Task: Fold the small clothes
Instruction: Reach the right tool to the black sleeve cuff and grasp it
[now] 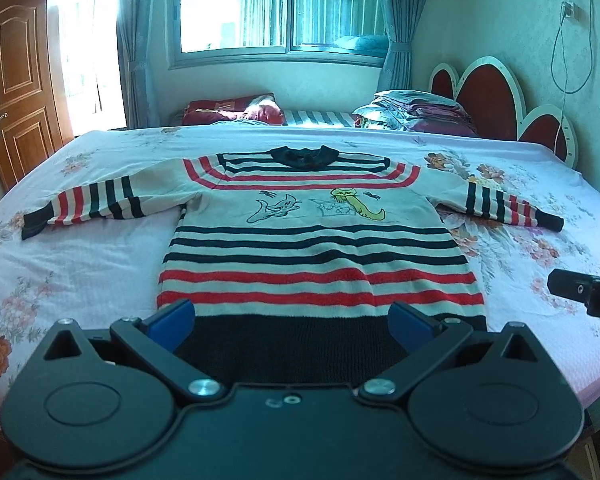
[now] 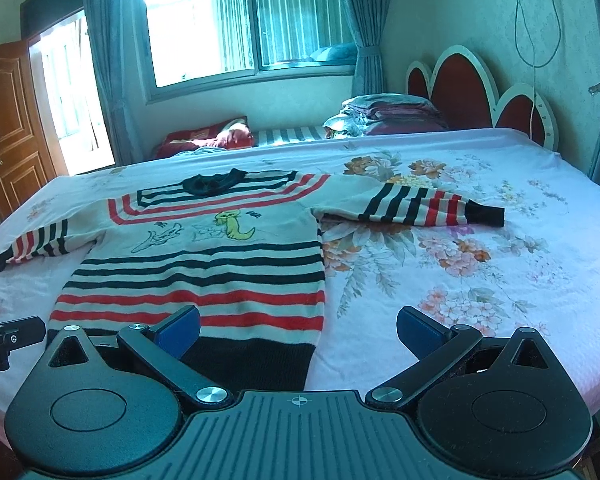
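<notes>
A small striped sweater [image 1: 312, 240] lies flat on the bed, face up, collar away from me, both sleeves spread out sideways. It has red and dark stripes, a black hem and cat drawings on the chest. It also shows in the right wrist view [image 2: 204, 264]. My left gripper [image 1: 292, 320] is open and empty, hovering just above the black hem [image 1: 292, 340]. My right gripper [image 2: 298, 326] is open and empty, over the sweater's lower right corner and the bare sheet beside it. Its right sleeve [image 2: 412, 204] lies stretched out ahead.
The bed has a pink floral sheet [image 2: 480, 264]. Folded bedding [image 1: 412, 110] and a red pillow [image 1: 232, 110] lie at the far side. A red and white headboard [image 1: 496, 96] stands at the right, a wooden door [image 1: 12, 80] at the left.
</notes>
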The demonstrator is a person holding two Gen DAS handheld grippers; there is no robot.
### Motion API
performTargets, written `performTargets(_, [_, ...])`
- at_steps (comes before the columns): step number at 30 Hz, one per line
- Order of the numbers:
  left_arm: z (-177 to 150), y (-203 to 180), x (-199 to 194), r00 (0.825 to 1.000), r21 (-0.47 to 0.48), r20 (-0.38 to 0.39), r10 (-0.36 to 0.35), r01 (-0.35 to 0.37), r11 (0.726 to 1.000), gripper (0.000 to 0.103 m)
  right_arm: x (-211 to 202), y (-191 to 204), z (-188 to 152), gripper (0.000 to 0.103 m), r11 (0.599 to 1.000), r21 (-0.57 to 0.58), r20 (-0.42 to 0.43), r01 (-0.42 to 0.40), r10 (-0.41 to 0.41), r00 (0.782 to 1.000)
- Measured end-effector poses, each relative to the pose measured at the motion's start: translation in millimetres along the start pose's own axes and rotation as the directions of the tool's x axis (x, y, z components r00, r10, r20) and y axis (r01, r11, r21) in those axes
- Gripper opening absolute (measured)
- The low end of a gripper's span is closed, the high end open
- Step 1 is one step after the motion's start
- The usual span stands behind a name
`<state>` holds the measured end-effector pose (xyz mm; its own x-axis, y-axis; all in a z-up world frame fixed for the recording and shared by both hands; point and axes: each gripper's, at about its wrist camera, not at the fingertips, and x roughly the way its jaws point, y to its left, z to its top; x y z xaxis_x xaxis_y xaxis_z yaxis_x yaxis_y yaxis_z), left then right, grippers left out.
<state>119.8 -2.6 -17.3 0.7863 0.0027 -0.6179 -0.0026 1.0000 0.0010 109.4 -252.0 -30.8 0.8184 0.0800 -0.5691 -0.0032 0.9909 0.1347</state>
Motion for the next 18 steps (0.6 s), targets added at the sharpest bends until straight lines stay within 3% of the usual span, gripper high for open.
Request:
performTargets(9, [58.0, -28.7, 101.4, 0.999, -0.035, -0.037, -0.026, 0.024, 0.999, 0.1, 102.2, -61.2, 55.9, 0.103, 0.998, 0.038, -0.044, 0.041, -0.04, 0.998])
performTargets(14, [81.7, -52.9, 156.9, 0.995, -0.009, -0.062, 0.074, -0.075, 0.997, 0.101, 157.7, -109.8, 83.4, 0.103, 0.988, 0.104, -0.049, 0.113, -0.109, 0.993])
performTargets(18, [93.9, -65.6, 199.8, 0.992, -0.006, -0.105, 0.074, -0.075, 0.997, 0.101, 197.1, -152.1, 95.6, 0.103, 0.971, 0.172, -0.06, 0.167, -0.159, 0.985])
